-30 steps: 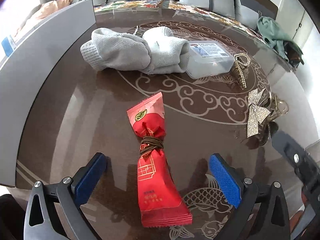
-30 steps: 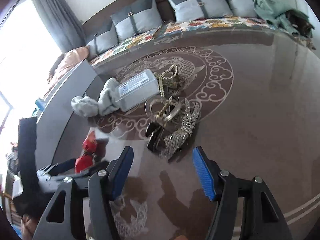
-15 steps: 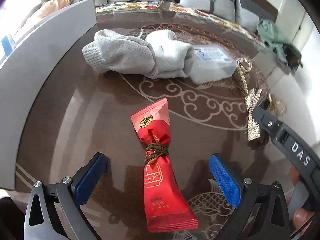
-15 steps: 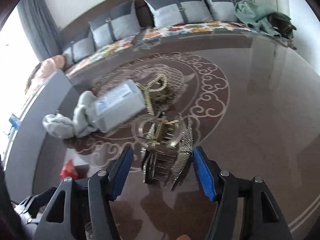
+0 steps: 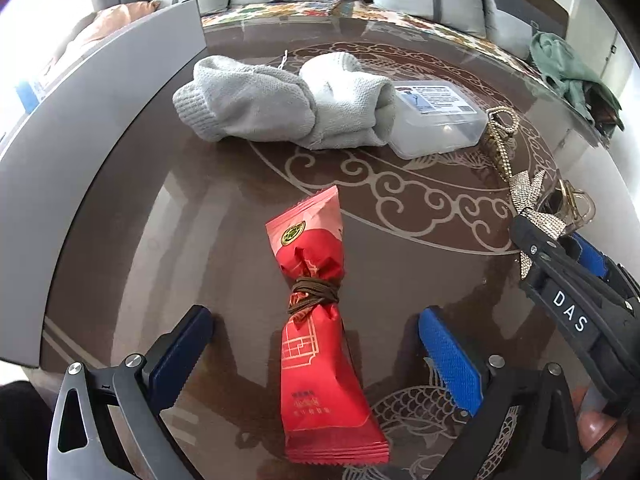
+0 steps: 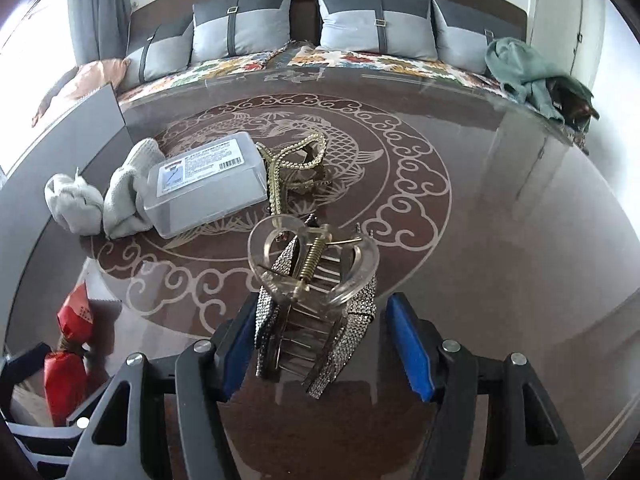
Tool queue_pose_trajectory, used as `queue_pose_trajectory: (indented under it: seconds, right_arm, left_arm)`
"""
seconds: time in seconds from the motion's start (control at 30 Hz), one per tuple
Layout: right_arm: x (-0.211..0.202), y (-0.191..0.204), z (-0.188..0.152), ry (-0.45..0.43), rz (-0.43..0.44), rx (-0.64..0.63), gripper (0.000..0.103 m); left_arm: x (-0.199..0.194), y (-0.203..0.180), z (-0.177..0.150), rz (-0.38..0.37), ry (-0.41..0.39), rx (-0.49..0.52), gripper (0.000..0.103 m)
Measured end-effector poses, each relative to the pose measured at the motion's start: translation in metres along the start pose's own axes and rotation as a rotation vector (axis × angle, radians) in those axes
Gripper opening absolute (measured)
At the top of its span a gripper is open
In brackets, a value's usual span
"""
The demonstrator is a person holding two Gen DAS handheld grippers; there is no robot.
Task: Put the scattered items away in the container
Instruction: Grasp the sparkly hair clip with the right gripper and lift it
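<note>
A red snack packet (image 5: pixel 316 320) tied with a brown hair band lies on the brown glass table (image 5: pixel 224 216), between the fingers of my open left gripper (image 5: pixel 316 356). In the right wrist view my open right gripper (image 6: pixel 320 344) straddles a clear hair claw clip with a rhinestone bow (image 6: pixel 316 292); its left pad is close to the bow. That clip also shows in the left wrist view (image 5: pixel 540 208), with the right gripper (image 5: pixel 572 280) beside it. The snack packet also shows at the lower left of the right wrist view (image 6: pixel 68 352).
Grey socks (image 5: pixel 280 104), a clear plastic box (image 6: pixel 208 184) and a gold beaded hair clip (image 6: pixel 288 160) lie further back. A grey container wall (image 5: pixel 88 112) stands along the table's left side. A sofa with cushions (image 6: pixel 360 24) is behind the table.
My right gripper has moved forward until its fingers stand on both sides of the claw clip. My left gripper has shifted slightly around the red packet.
</note>
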State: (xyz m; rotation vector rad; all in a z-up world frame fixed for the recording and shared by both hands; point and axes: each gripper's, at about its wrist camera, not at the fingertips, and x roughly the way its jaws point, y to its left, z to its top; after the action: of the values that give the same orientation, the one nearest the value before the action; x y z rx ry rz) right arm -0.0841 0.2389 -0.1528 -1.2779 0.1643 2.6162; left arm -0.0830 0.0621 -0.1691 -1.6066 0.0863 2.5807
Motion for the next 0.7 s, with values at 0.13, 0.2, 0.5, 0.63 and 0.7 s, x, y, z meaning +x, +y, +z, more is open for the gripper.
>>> queue_pose_trajectory:
  seconds: [0.13,0.2,0.5,0.63,0.7]
  right_arm:
    - [0.001,0.0,0.0,0.002,-0.006,-0.004,0.065]
    - [0.002,0.001,0.002,0.003,-0.004,-0.005,0.067]
    - [-0.001,-0.005,-0.001,-0.005,0.018,-0.038,0.053]
    - [-0.007,-0.008,-0.009,-0.007,0.031,-0.053,0.052]
    - [-0.011,-0.007,-0.014,-0.008,0.047,-0.061,0.052]
  left_arm:
    - [-0.003,0.002,-0.007,-0.012,-0.025,0.016,0.103]
    - [-0.004,0.003,-0.007,-0.011,-0.018,0.017,0.103]
    - [-0.016,0.011,-0.013,-0.038,-0.015,0.063,0.071]
    - [-0.025,0.026,-0.015,-0.117,-0.032,0.011,0.024]
    - [-0.026,0.033,-0.017,-0.16,-0.029,-0.022,0.024]
